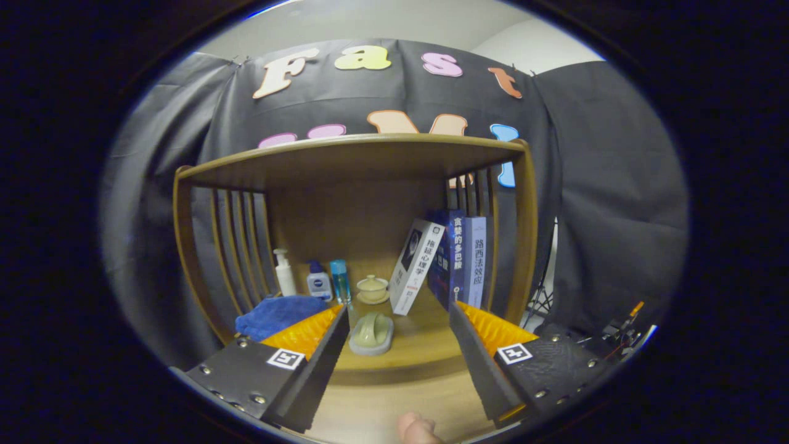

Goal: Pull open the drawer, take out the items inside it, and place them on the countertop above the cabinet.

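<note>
Gripper view: hand-held gripper (394, 351) fingers spread, countertop (425, 345) open between.

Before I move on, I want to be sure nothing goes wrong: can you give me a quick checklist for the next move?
1. Fingers open, nothing between them: ok.
2. Drawer in sight to pull open: cannot tell; the wooden shelf unit shows no drawer front.
3. Countertop has bare space: ok, free wood ahead of the right finger.
4. Things that could be knocked: not ok; pale soap dish lies just ahead between the fingers, blue cloth beside the left finger.
5. Leaning book stable: cannot tell; it tilts against the upright books.
6. Fingertip of a person below the fingers, out of their path: ok.
</note>
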The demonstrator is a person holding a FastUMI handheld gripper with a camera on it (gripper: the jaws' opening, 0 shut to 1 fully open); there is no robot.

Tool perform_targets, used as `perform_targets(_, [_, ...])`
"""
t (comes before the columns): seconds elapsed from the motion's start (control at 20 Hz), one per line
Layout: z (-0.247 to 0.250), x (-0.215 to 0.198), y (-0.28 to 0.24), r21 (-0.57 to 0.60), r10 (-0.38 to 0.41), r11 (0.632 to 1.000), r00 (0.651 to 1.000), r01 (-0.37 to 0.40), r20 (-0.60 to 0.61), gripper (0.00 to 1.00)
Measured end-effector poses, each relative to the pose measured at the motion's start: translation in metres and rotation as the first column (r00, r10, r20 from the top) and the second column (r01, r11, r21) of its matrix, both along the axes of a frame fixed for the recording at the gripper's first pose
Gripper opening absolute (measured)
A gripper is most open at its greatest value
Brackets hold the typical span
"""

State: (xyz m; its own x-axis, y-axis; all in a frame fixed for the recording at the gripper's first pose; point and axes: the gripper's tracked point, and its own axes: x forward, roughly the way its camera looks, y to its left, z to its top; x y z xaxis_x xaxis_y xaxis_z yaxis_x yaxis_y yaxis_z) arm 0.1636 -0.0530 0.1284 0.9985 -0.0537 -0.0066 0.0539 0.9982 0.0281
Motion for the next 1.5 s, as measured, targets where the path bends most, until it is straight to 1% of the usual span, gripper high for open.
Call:
perform_targets(0.05, [-0.007, -0.017, 0.003, 0.005, 0.011, 1.000, 1.000, -0.011, -0.003, 0.98])
perform_targets(0.15, [-0.020, -0.045, 0.000, 0.024, -0.015, 1.000, 1.000, 0.015, 0.007, 0.98])
perform_targets(0.3, [-0.049, -0.081, 0.011, 0.058, -0.009, 0.998, 1.000, 0.009, 0.017, 0.98])
perform_targets(0.45, [-0.072, -0.110, 0.022, 0.048, 0.002, 0.999, 1.000, -0.003, 0.012, 0.98])
perform_targets(0.6, [-0.092, -0.135, 0.023, 0.058, -0.038, 0.998, 0.997, 0.035, 0.060, 0.98])
perform_targets(0.65, [-0.105, -0.140, 0.027, 0.059, -0.042, 0.998, 0.997, 0.038, 0.059, 0.98])
perform_targets(0.75, [-0.135, -0.148, 0.037, 0.001, -0.021, 1.000, 0.999, 0.021, 0.025, 0.98])
perform_targets(0.85, [-0.166, -0.147, 0.037, -0.063, -0.020, 0.998, 0.999, 0.019, -0.028, 0.98])
perform_targets(0.9, [-0.178, -0.150, 0.037, -0.077, -0.019, 0.997, 0.999, 0.015, -0.051, 0.98])
perform_targets(1.15, [-0.210, -0.151, 0.029, -0.081, -0.004, 0.997, 0.998, 0.000, -0.059, 0.98])
perform_targets(1.5, [-0.238, -0.147, 0.017, -0.091, -0.028, 0.996, 0.998, 0.023, -0.052, 0.98])
